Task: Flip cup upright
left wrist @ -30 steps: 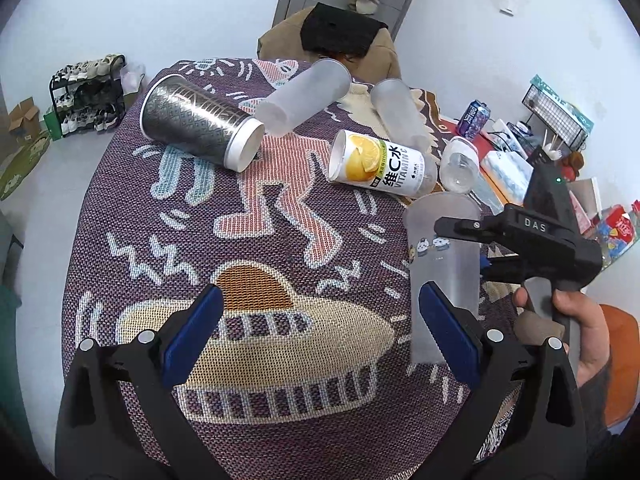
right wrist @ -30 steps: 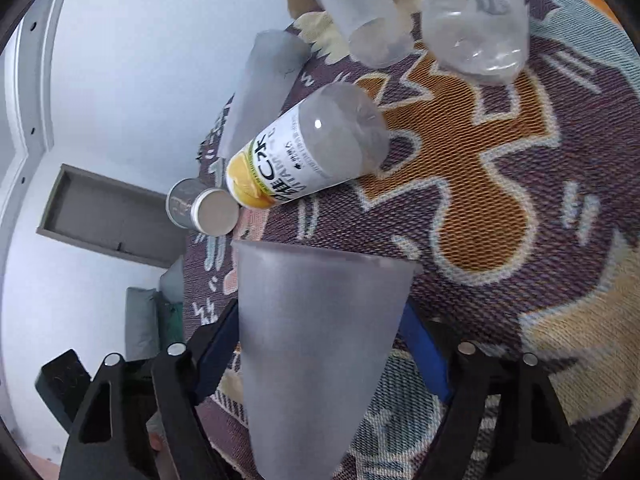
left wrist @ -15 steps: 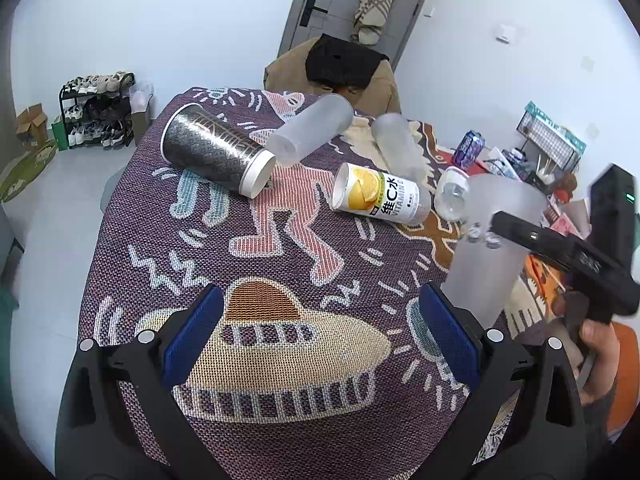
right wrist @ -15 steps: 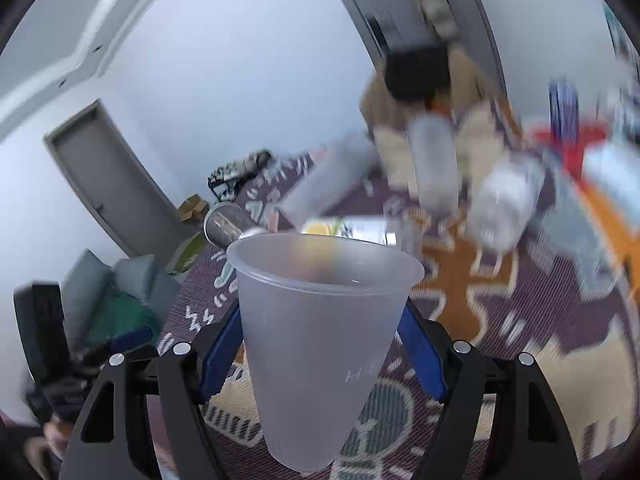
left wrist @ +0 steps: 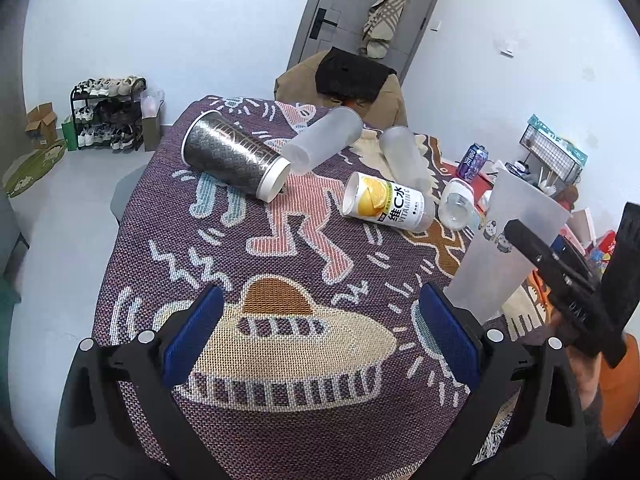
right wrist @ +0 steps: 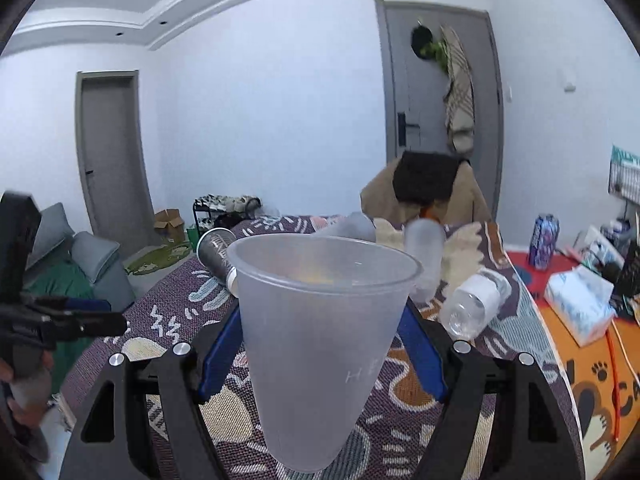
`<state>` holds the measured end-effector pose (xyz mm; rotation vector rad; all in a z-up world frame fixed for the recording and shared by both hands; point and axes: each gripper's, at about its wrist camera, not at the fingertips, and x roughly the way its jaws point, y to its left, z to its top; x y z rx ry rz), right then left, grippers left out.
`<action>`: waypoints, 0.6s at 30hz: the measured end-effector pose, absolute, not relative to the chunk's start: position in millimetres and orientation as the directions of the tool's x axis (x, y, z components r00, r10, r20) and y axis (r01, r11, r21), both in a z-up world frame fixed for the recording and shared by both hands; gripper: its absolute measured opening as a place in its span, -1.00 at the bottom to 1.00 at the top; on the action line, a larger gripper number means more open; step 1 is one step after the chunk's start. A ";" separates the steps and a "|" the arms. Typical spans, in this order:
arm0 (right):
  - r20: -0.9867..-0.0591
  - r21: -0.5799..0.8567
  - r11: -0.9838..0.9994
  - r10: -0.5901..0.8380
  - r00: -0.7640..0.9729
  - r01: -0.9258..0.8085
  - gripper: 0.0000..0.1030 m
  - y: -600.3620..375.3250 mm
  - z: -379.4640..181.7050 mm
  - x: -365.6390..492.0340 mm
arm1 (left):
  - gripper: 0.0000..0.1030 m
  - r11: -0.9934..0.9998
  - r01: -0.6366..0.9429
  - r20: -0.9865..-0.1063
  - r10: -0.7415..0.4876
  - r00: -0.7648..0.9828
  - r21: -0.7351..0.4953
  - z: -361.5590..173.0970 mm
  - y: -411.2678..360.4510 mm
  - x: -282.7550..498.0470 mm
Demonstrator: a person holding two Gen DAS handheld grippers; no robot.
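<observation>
My right gripper (right wrist: 320, 344) is shut on a frosted plastic cup (right wrist: 316, 332), held upright with its mouth up. The same cup (left wrist: 508, 248) shows at the right of the left wrist view, its base close to the patterned tablecloth (left wrist: 240, 264); whether it touches the cloth I cannot tell. My left gripper (left wrist: 320, 332) is open and empty above the cloth's near part, to the left of the cup.
Lying on the cloth are a dark patterned tumbler (left wrist: 232, 156), two frosted cups (left wrist: 324, 140), a lemon-label cup (left wrist: 388, 204) and a clear bottle (left wrist: 456, 208). A chair (left wrist: 344, 84) stands beyond the table. Clutter (right wrist: 580, 304) lies at the right.
The right gripper turned the frosted cup from mouth-down to mouth-up and brought it down toward the cloth. The left gripper rose and pulled back a little, staying open.
</observation>
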<state>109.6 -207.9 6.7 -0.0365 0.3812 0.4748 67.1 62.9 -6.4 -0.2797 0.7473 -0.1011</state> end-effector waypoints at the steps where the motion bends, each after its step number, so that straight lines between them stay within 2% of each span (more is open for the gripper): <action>1: -0.363 0.036 0.892 0.431 0.826 -0.450 0.43 -205.3 4.4 106.5 | 0.89 0.958 -0.009 -0.657 -0.191 0.729 -0.287 -7.3 63.1 67.0; 6: -0.372 -0.014 0.901 0.399 0.838 -0.434 0.43 -198.9 -16.9 112.9 | 0.89 0.958 -0.013 -0.663 -0.188 0.724 -0.287 -11.5 65.5 67.5; 13: -0.394 0.000 0.900 0.401 0.827 -0.437 0.46 -201.4 -22.3 99.4 | 0.89 0.958 -0.010 -0.664 -0.191 0.722 -0.286 -12.5 65.0 68.5; 18: -0.449 0.015 0.893 0.407 0.795 -0.449 0.50 -204.7 -24.5 88.7 | 0.89 0.959 0.004 -0.657 -0.198 0.728 -0.285 -9.4 61.5 66.4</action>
